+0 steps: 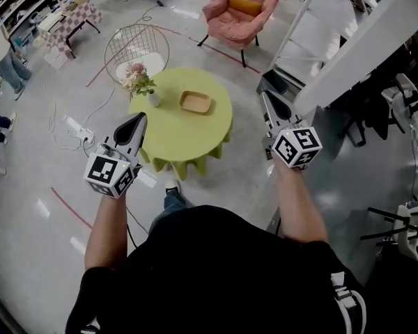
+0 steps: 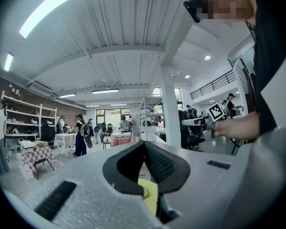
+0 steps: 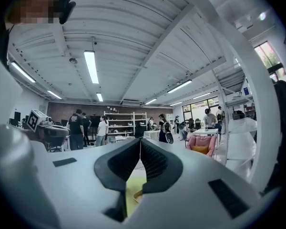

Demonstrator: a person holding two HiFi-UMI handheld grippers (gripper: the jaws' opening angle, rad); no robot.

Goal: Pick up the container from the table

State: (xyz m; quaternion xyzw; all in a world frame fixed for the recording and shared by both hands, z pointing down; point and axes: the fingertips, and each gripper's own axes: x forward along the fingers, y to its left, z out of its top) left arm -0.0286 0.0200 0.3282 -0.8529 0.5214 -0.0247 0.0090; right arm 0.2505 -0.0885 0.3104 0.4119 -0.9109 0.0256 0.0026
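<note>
The container (image 1: 196, 102) sits on the round green table (image 1: 207, 134), in the upper middle of the head view. It is above and between the two grippers, well apart from both. The left gripper (image 1: 140, 117) is to its lower left, at the table's edge. The right gripper (image 1: 267, 94) is to its right, off the table's side. Both have their jaws pressed together and hold nothing.

The container is small, flat and light brown, like a shallow tray with round corners. Flowers (image 1: 137, 77) stand to its left.
</note>
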